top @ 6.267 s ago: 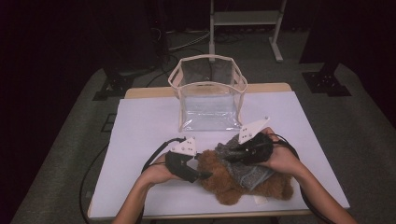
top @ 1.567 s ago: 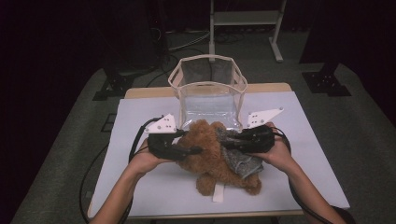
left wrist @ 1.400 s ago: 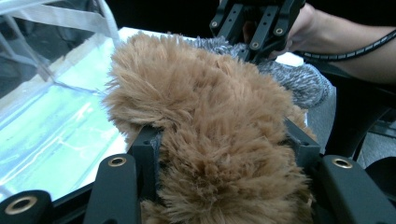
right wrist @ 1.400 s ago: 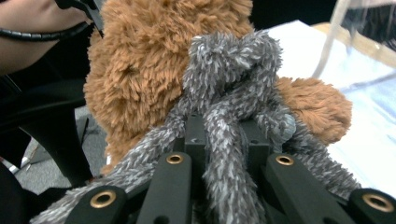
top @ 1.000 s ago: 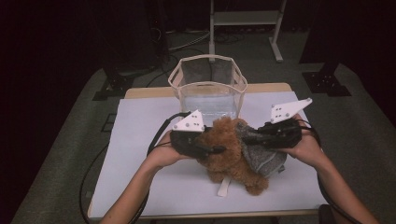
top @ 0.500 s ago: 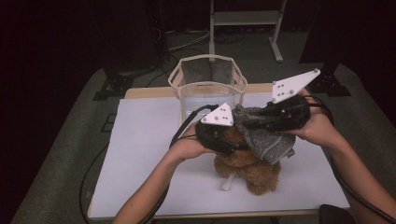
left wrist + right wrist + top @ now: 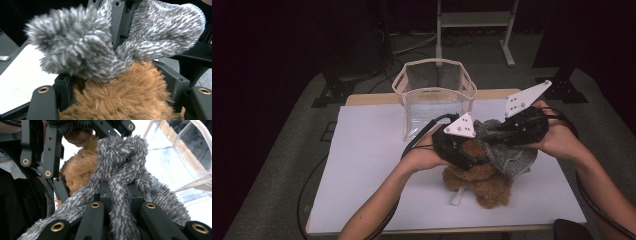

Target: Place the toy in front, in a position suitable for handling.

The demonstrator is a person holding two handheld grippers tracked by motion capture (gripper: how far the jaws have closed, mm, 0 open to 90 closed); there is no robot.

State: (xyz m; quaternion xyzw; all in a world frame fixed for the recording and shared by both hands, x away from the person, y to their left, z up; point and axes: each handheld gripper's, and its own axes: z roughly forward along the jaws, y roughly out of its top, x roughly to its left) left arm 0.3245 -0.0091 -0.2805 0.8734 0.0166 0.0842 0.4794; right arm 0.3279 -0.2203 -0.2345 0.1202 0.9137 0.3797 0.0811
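Bear [image 7: 479,180] is soft and light: our left tool [image 7: 460,147] clamps its fur; right tool [image 7: 502,137] pinches its grey hat [image 7: 512,157]. Grip deep.

Bin [image 7: 434,95] stands at the back of the surface [image 7: 362,170], abt centre. Teddy bear [image 7: 479,177] sits in front of it & a bit to the right, legs toward the near edge, a tag trailing from it on the surface. Knit hat [image 7: 509,152] is on the bear's head, on its right side. Left gripper [image 7: 459,147] is at the bear's left, against the head; right gripper [image 7: 512,132] comes in from the right, on top of the hat, w/ hat fabric draped over it. Both grippers sit just in front of the bin, close to each other. Behind the surface, on the floor: a stand [image 7: 474,22].
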